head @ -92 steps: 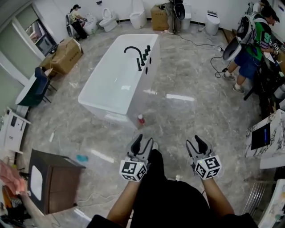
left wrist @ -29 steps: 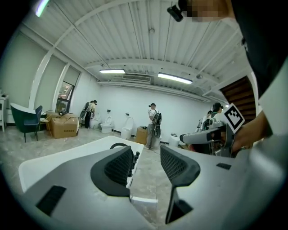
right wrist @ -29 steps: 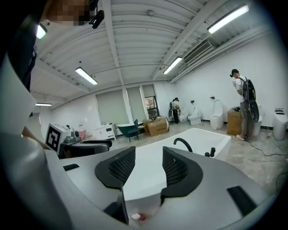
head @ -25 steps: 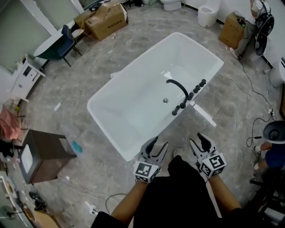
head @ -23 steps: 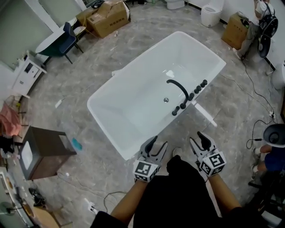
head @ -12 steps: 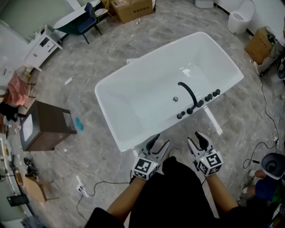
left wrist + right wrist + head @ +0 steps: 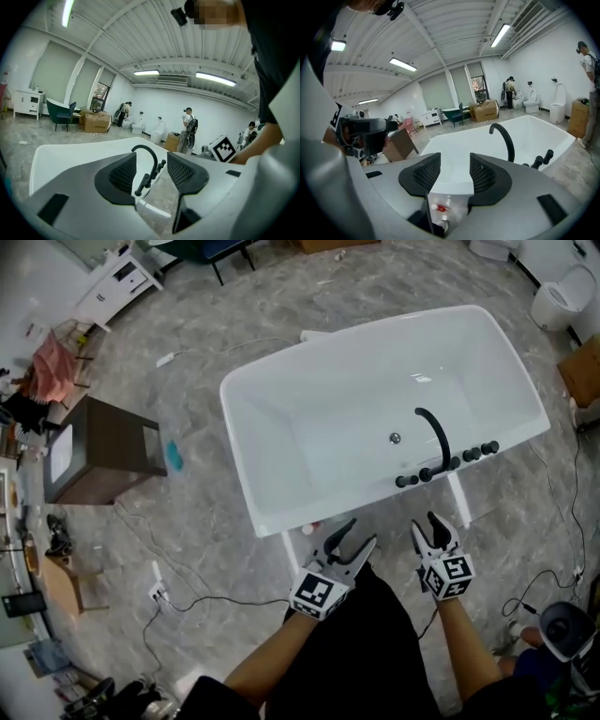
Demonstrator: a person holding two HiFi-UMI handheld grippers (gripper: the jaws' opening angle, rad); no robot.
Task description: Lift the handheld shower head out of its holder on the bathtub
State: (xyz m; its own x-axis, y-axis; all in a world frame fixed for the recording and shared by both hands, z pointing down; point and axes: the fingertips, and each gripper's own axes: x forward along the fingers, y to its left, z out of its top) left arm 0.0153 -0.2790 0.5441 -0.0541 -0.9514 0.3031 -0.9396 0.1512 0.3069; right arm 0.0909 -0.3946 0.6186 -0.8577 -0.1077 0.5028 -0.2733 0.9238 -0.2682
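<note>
The white bathtub (image 7: 253, 512) fills the middle of the head view. On its near rim stand a black arched spout (image 7: 433, 433) and a row of black fittings (image 7: 453, 463). The slim upright piece (image 7: 403, 481) at the row's left end looks like the handheld shower head (image 7: 140, 182) in its holder. My left gripper (image 7: 358, 532) is open and empty, just short of the tub's near rim. My right gripper (image 7: 426, 522) is open too, a little below the fittings. In the right gripper view the spout (image 7: 504, 137) and two fittings (image 7: 542, 160) show beyond the open jaws.
A dark cabinet (image 7: 103, 448) stands left of the tub, with cables (image 7: 187, 601) on the marble floor. A white plank (image 7: 459, 499) lies by the fittings. A small red-capped bottle (image 7: 440, 207) sits on the floor at the tub's corner. People (image 7: 188, 124) stand far off.
The person has walked nearer to the tub's long side, so the tub sits closer and turned in view. Both grippers stay open and empty, now close to the rim.
</note>
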